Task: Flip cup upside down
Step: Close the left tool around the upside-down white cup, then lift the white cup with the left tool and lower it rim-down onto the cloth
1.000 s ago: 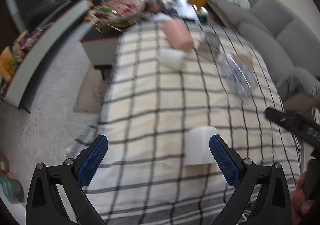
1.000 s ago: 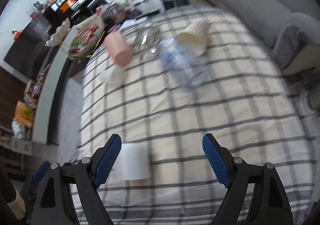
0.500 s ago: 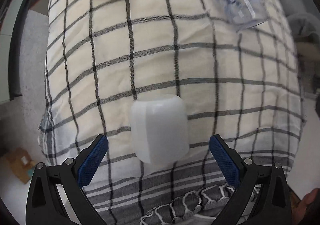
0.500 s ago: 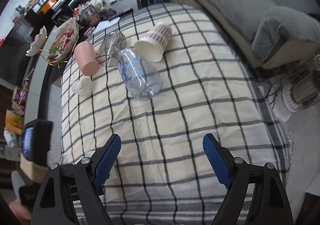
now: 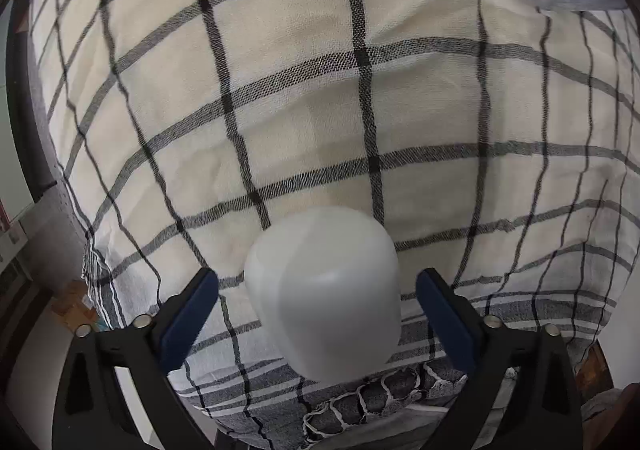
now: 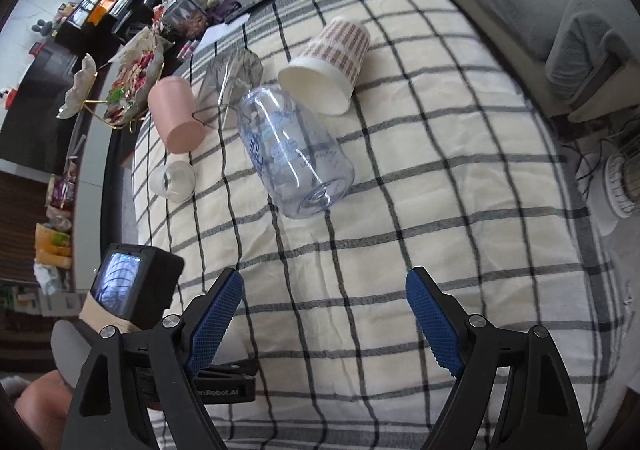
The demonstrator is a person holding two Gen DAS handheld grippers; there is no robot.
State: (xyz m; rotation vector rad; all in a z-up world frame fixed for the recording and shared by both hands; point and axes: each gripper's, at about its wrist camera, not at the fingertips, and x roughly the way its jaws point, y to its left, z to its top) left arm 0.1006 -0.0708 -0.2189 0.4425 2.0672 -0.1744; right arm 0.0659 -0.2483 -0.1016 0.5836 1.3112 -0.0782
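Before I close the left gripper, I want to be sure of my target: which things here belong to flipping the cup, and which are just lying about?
Belongs to the job:
- white cup, between the fingers of the open left gripper

Just lying about:
- clear bottle
- checked paper cup
- pink cup
- small clear glass
- wire whisk
- right gripper, open and empty

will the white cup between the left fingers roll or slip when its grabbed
The white cup lies on its side with rounded walls, so it may roll. Its smooth surface could slip. It looks like thin plastic, so probably light.
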